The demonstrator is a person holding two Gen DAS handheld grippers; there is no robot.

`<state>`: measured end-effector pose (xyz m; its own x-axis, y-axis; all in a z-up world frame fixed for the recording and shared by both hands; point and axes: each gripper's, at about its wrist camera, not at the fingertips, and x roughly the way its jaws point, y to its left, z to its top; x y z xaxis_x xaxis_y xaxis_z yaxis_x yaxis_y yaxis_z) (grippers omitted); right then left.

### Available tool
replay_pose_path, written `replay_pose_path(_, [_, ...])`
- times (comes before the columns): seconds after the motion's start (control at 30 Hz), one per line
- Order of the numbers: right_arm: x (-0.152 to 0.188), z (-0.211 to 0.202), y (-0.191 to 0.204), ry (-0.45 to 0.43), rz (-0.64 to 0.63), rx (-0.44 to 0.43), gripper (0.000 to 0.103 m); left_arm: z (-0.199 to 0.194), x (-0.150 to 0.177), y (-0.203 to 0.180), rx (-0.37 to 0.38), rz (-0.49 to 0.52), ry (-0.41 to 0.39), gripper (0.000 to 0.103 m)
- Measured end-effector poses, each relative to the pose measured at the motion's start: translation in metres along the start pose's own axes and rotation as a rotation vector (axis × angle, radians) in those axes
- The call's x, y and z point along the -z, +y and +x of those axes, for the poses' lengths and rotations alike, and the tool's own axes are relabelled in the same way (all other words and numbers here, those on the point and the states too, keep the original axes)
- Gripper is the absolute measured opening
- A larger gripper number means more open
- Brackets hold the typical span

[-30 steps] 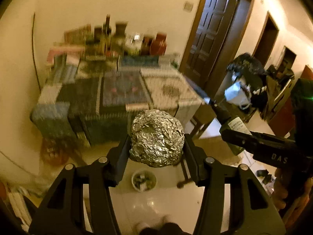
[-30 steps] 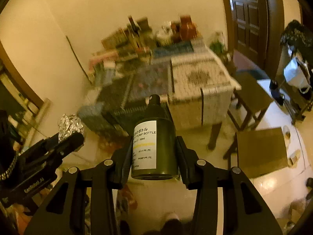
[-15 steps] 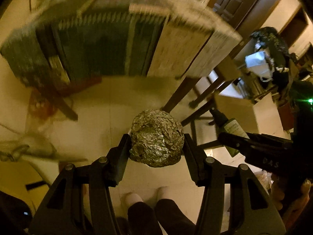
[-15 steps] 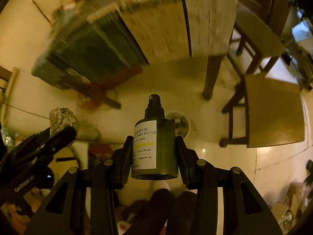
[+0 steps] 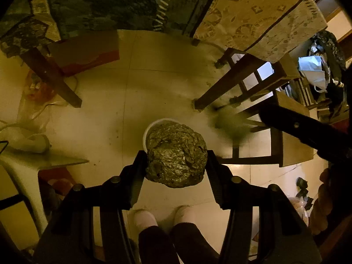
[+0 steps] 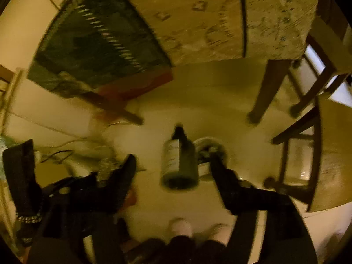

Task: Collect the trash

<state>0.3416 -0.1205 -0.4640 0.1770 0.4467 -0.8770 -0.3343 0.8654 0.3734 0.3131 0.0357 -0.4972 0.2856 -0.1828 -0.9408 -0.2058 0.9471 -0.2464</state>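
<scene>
The jaws of the left gripper (image 5: 176, 165) were clenched on a crumpled ball of silver foil (image 5: 177, 155), holding it above the near rim of a small white round bin (image 5: 154, 124) that stood on the pale tiled floor (image 5: 105, 114). Most of the bin was hidden behind the ball, so how well the two lined up could not be judged. If the ball was let go from there it might strike the rim and roll off under the cloth-covered worktop (image 5: 259, 15) — light foil bounces readily.

To the right, the jaws of the right gripper (image 6: 173, 167) had just been opening, and the dark green pump bottle with a pale label (image 6: 178, 160) sat loose between them, clear of the left finger and close against the right one, apparently already dropping. In that blurred view the white bin (image 6: 209, 143) lay just to the right of the bottle rather than straight beneath it, with scraps already inside. The likely trouble was a miss: a heavy bottle released off-centre could clip the rim, tip the small bin and spill what it held, or land on the floor near the person's pale slippers (image 6: 181, 227). With both grippers crowded over one narrow opening, the foil ball and the bottle could also knock each other aside.
</scene>
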Motion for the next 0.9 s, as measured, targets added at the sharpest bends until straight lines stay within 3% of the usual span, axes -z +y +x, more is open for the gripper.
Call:
replay_pose_path(0.47, [-0.011,-0.037,-0.044,0.020,0.105,0.050,0.068,0.024,-0.048,-0.038,0.024,0.045,0.046,0.064])
replay_pose_path(0.63, [-0.012,-0.074,-0.032,-0.010,0.082,0.039,0.068,-0.012,-0.049,-0.052,-0.043,0.066,0.001,0.064])
replay_pose_path(0.9, [-0.012,-0.160,0.005,-0.089,-0.017,0.024,0.068,-0.132,-0.032,-0.079,-0.069,0.065,-0.124,0.064])
